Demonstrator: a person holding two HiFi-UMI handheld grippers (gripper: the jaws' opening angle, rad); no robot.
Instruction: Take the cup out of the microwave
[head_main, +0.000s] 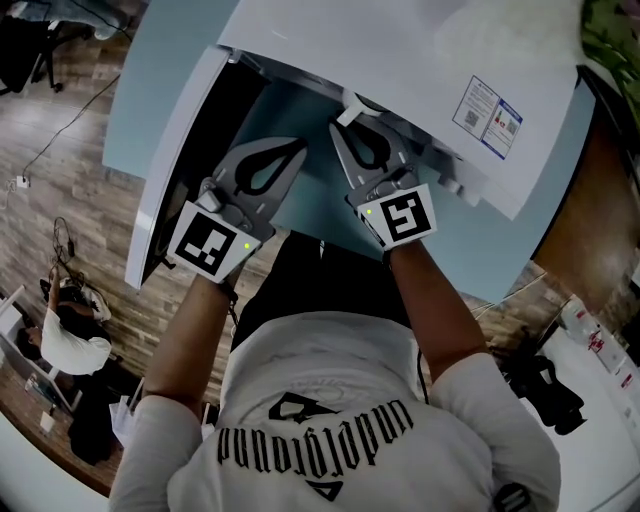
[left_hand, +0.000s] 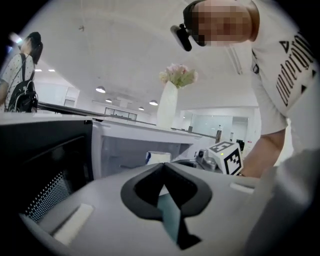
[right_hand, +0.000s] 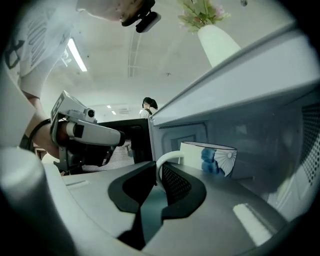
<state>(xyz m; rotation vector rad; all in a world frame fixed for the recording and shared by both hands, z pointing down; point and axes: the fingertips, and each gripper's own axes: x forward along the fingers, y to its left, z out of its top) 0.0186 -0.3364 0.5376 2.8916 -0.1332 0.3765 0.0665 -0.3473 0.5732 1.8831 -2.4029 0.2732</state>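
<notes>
The white microwave (head_main: 400, 60) stands on a teal table with its door (head_main: 165, 180) swung open to the left. Inside is a white cup with a blue flower print (right_hand: 215, 157). Its curved handle (right_hand: 167, 159) sits between the jaws of my right gripper (right_hand: 156, 172), which is shut on it. In the head view the right gripper (head_main: 350, 128) reaches into the cavity mouth, where only a bit of the cup (head_main: 348, 108) shows. My left gripper (head_main: 292, 150) hovers beside it near the door, jaws together and empty. The cup (left_hand: 159, 157) also shows in the left gripper view, beyond the left gripper (left_hand: 162, 167).
A white vase of flowers (left_hand: 168, 107) stands on top of the microwave, beside a printed label (head_main: 487, 117). The open door's dark inner face (left_hand: 45, 165) is close on the left. The teal table (head_main: 480, 250) ends near my body; wooden floor lies beyond, and a person (left_hand: 22, 75) stands behind.
</notes>
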